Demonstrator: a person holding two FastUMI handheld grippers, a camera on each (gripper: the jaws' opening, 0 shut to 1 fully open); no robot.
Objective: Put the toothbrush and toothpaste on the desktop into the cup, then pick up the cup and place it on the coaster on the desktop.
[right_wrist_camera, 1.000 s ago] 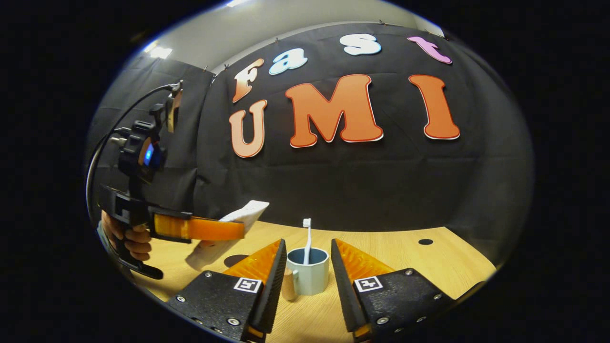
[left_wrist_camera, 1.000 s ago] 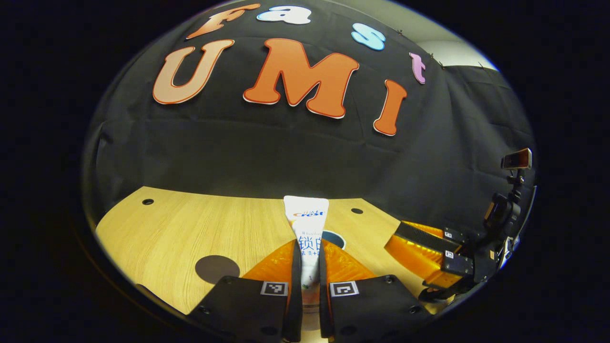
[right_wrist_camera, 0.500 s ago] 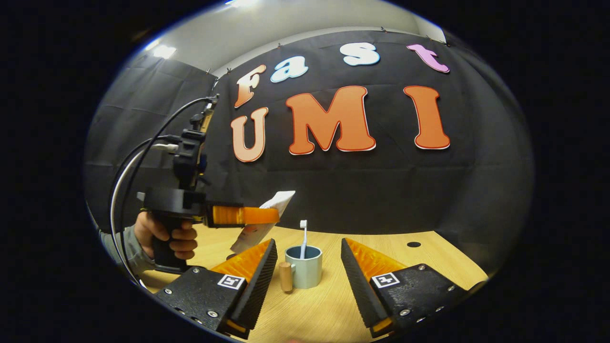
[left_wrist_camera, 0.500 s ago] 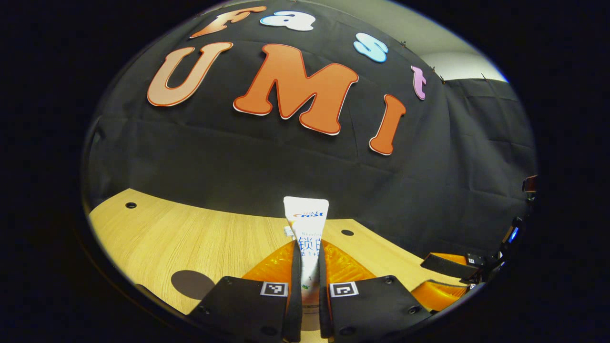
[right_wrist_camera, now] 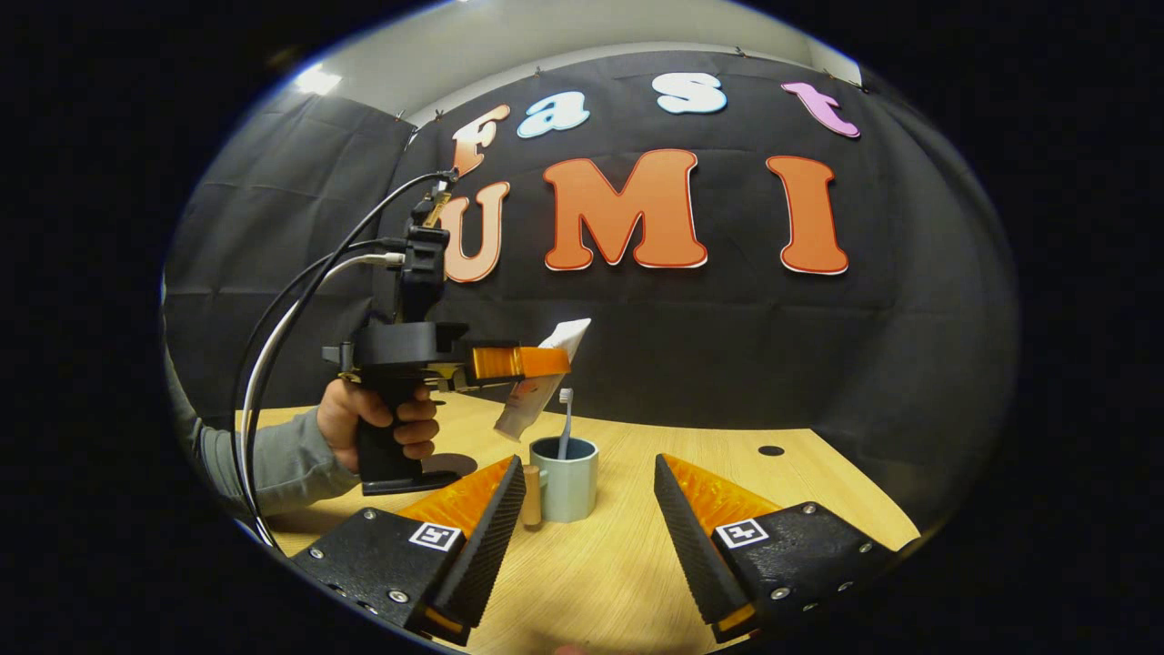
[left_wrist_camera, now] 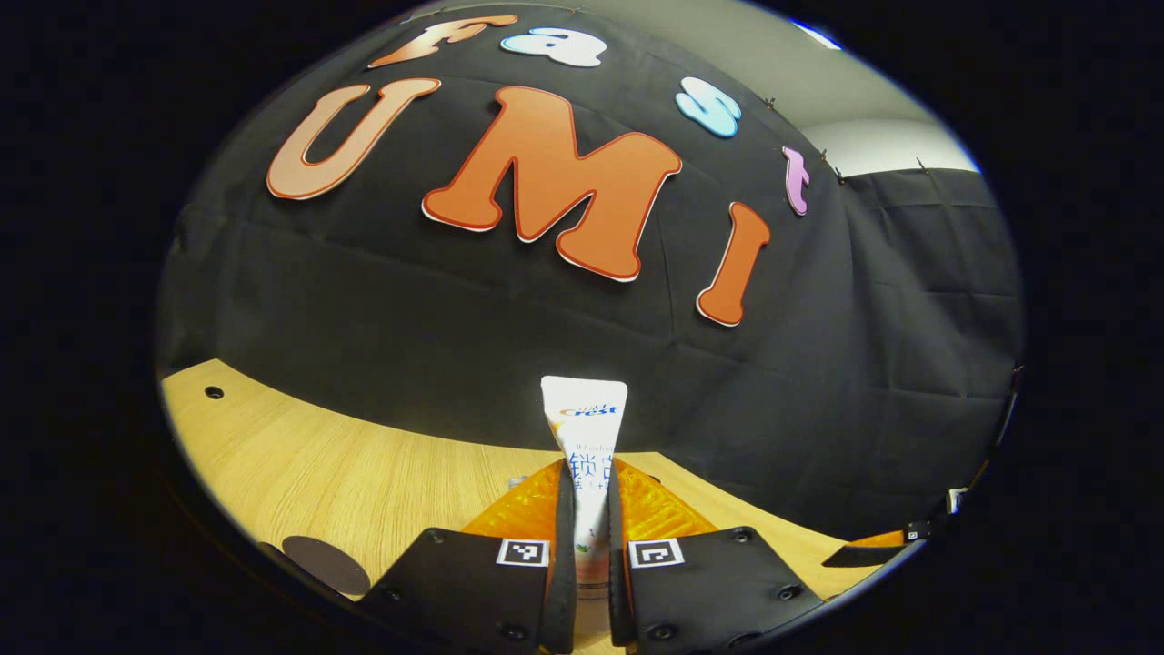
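In the right gripper view I see my left hand (right_wrist_camera: 377,428) wrapped round the pistol grip, grey sleeve (right_wrist_camera: 273,464) behind it, holding the left gripper (right_wrist_camera: 532,362) level above the table (right_wrist_camera: 618,564). Its fingers are clamped on the toothpaste tube (left_wrist_camera: 587,446), which hangs tilted with its lower end just over the rim of the pale blue cup (right_wrist_camera: 565,478). The toothbrush (right_wrist_camera: 565,420) stands upright in that cup, whose wooden handle (right_wrist_camera: 531,496) faces me. My right gripper (right_wrist_camera: 589,537) sits low before the cup, fingers spread wide, gripping nothing. In the left gripper view, the dark round coaster (left_wrist_camera: 326,563) lies on the table
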